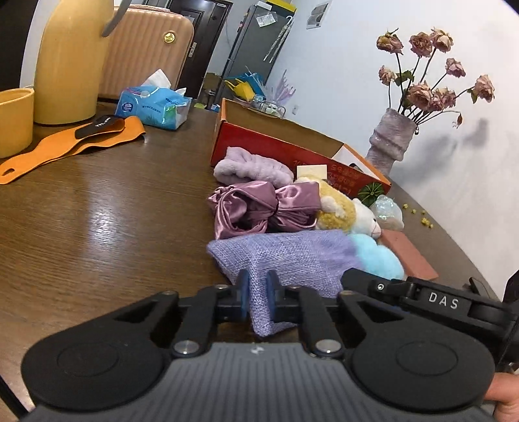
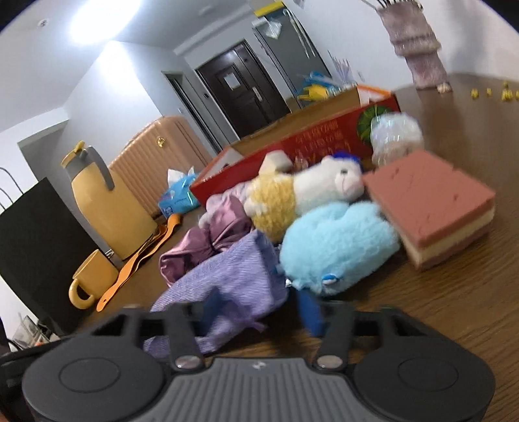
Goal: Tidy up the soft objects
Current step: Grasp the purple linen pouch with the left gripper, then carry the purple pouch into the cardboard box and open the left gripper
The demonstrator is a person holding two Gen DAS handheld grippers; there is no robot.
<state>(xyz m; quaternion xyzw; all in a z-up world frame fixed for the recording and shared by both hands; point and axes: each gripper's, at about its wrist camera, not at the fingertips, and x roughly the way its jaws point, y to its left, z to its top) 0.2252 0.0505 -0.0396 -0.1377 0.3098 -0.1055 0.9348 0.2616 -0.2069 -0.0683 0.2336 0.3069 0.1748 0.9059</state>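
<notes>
Hand-held gripper (image 1: 258,293) pinching lilac cloth (image 1: 285,256)

Two low tabletop views (shared pile (image 1: 292,227))

my left view is sharp and evenly lit, with white glare streaking the wooden table (image 1: 97,220) and soft flower shadows on the wall (image 1: 454,139). my right view is motion-blurred, a ceiling light (image 2: 100,22) blown out. both bend and darken at the corners.
</notes>
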